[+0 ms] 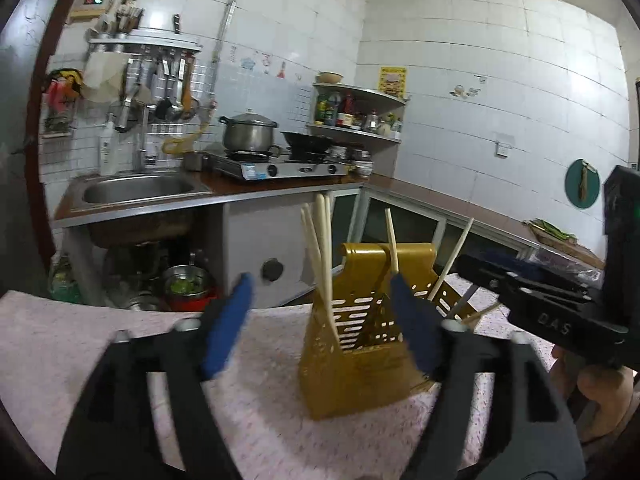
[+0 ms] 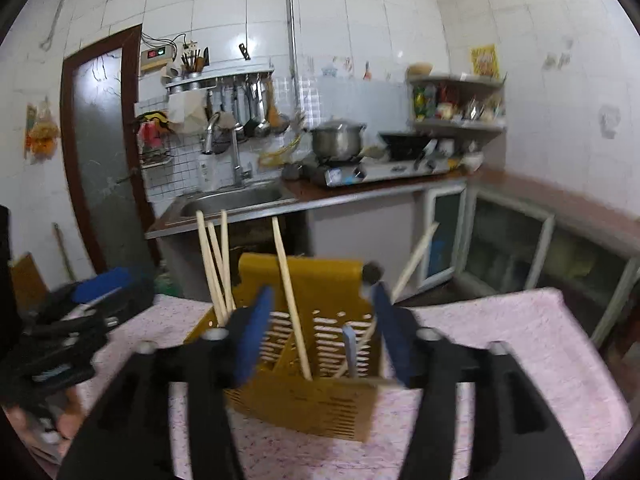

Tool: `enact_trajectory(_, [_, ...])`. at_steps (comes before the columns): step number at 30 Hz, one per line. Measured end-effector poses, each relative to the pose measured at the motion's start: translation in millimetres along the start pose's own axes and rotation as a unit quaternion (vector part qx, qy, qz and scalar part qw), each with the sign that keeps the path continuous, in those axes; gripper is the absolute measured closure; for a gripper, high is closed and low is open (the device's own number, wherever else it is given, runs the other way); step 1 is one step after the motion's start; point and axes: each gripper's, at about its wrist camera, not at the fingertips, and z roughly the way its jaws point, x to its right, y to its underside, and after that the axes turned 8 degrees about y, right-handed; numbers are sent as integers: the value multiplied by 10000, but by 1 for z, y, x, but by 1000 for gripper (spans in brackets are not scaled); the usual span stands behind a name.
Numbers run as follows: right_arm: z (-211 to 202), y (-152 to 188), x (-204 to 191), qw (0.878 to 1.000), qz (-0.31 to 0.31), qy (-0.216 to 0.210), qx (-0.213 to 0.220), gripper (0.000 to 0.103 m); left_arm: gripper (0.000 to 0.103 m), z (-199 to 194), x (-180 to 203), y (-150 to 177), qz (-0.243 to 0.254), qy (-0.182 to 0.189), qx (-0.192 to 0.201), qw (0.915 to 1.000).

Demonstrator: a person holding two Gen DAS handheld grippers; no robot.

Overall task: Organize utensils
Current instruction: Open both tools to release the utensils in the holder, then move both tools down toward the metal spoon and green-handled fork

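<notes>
Behind the yellow holder (image 2: pixel 320 396) stand sink (image 2: pixel 232 200) and stove (image 2: pixel 384 170).

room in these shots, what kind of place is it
A home kitchen, most likely: a steel sink, a gas stove carrying a lidded pot, and ladles on a wall rack.

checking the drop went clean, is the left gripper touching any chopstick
Apart. In the left wrist view the left gripper is open with empty jaws, and the chopsticks stand in the yellow holder with clear space to both fingers.
</notes>
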Motion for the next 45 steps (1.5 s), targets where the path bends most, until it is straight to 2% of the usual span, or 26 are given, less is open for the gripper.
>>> enact_trajectory(3, [-24, -7, -2, 9999, -79, 35, 111, 40, 6, -29, -5, -3, -105, -236, -16, 9997])
enact_trajectory(5, [-40, -7, 0, 9998, -78, 117, 121, 35, 5, -46, -9, -4, -188, -311, -124, 9993])
enact_trajectory(7, [-52, -4, 5, 9998, -37, 193, 94, 26, 5, -58, -13, 0, -220, -396, -382, 9982])
enact_trajectory(10, [-69, 8, 10, 9996, 21, 281, -26, 21, 5, -70, -15, 10, -177, -587, -628, 9961])
enact_trajectory(13, [-80, 29, 13, 9989, 62, 401, -217, 18, 5, -77, -16, 32, -185, -674, -1072, 9918])
enact_trajectory(16, [-81, 53, 13, 9975, 69, 495, -509, 18, 5, -77, -15, 53, -223, -665, -1388, 9878])
enact_trajectory(20, [-79, 88, 12, 9949, 142, 496, -866, 18, 5, -74, -12, 77, -391, -529, -1591, 9851])
enact_trajectory(25, [-71, 123, -1, 9910, -51, 476, -1251, 18, 5, -69, -21, 103, -491, -644, -1836, 9797])
enact_trajectory(29, [-65, 133, -16, 9891, -193, 439, -1392, 19, 5, -66, -30, 112, -558, -913, -1994, 9741])
enact_trajectory(31, [-61, 136, -26, 9880, -244, 403, -1468, 19, 5, -66, -32, 114, -525, -910, -1966, 9748])
enact_trajectory(35, [-55, 138, -46, 9863, -342, 329, -1582, 19, 5, -64, -36, 121, -230, -1260, -1942, 9726])
enact_trajectory(38, [-48, 146, -57, 9828, -531, 360, -1729, 19, 5, -60, -47, 125, -384, -1385, -2056, 9680])
enact_trajectory(39, [-44, 149, -60, 9811, -596, 391, -1796, 20, 5, -58, -52, 127, -482, -1390, -2121, 9661])
enact_trajectory(42, [-35, 156, -62, 9766, -664, 443, -1997, 39, 5, -52, -62, 131, -722, -1337, -2330, 9605])
enact_trajectory(45, [-32, 158, -59, 9757, -499, 334, -2106, 40, 5, -54, -64, 132, -778, -1304, -2297, 9613])
